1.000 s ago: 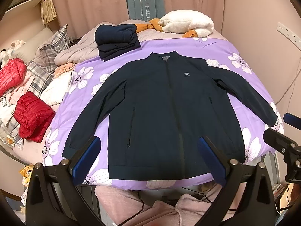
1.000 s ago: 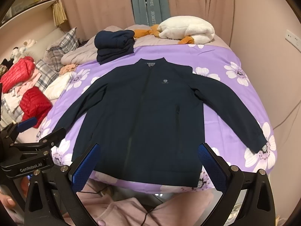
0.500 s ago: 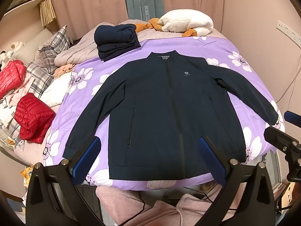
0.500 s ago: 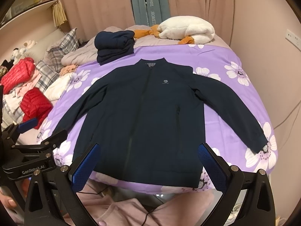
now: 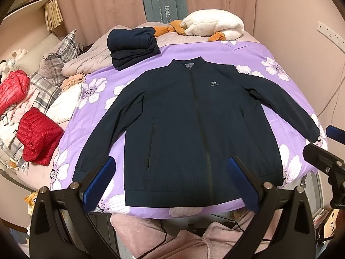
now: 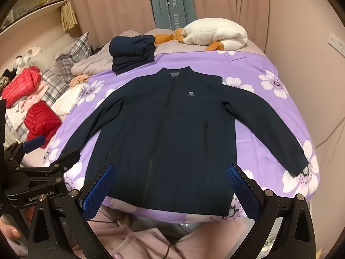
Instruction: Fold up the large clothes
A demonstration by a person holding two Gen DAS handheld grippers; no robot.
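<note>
Bedspread (image 5: 254, 51), purple with white flowers, is covering the bed and carrying everything I am inspecting. Lying flat on it, front up and zipped, is the navy jacket (image 5: 194, 129), both sleeves spread outward and its hem sitting at the near edge of the bed. Beyond the collar, a folded pile of dark garments (image 5: 132, 45) is resting well apart from a white plush blanket (image 5: 213, 27) near the curtains. Red puffer jackets (image 5: 37, 136) are lying off to the left side. I am holding my left claw (image 5: 171, 180) released above the hem, gripping nothing. My right claw (image 6: 170, 188) is likewise hanging spread wide over the hem, clear of the fabric.
</note>
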